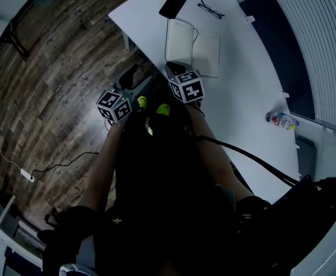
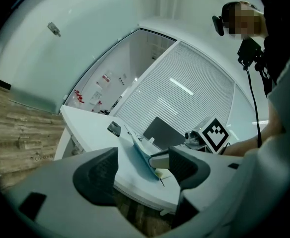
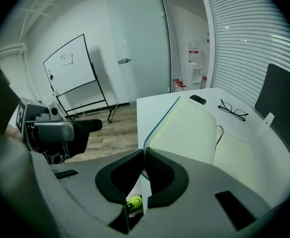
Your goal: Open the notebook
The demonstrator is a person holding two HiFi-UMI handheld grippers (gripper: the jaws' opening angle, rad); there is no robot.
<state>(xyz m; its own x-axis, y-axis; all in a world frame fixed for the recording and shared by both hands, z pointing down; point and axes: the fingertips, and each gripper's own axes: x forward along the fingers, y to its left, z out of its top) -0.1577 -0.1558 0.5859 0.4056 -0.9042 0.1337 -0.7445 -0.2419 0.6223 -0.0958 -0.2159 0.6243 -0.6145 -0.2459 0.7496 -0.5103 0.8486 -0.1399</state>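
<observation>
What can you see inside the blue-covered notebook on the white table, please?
The blue-covered notebook shows cream pages and a thin black ribbon at its fold; the leaves beneath them are covered.

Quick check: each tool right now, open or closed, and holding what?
Left tool: open, nothing between its jaws.
Right tool: closed on the notebook cover's edge.

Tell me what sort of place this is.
Most likely an office or meeting room: a whiteboard on a stand, slatted blinds along the wall, and a white table carrying a notebook, glasses and a phone.
</observation>
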